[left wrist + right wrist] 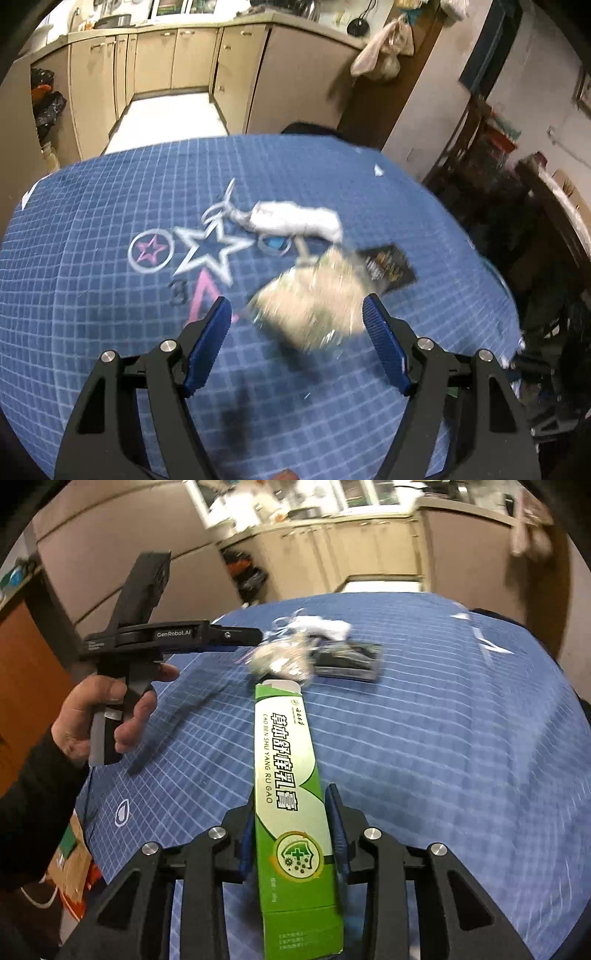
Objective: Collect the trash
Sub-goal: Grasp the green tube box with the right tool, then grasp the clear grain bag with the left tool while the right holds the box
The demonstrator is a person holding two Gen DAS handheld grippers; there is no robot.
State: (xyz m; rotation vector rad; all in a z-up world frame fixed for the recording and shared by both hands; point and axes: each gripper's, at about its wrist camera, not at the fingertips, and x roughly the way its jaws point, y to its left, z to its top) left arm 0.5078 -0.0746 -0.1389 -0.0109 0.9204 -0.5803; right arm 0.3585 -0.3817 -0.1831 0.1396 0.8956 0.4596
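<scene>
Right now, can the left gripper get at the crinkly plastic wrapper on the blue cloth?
Probably yes. The left gripper is open, and the crinkly plastic wrapper lies just ahead between its fingers with nothing in the way. The right gripper, shut on the green box, sits off to the side.

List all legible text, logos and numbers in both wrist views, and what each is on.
"CAO BEN SHU YANG RU GAO": green box, beside large Chinese characters I won't transcribe.
"GenRobot.AI": left gripper body.
"3": blue grid mat, beside the stars.
Unreadable: box's small print, black packet, crumpled clear wrapper.
</scene>
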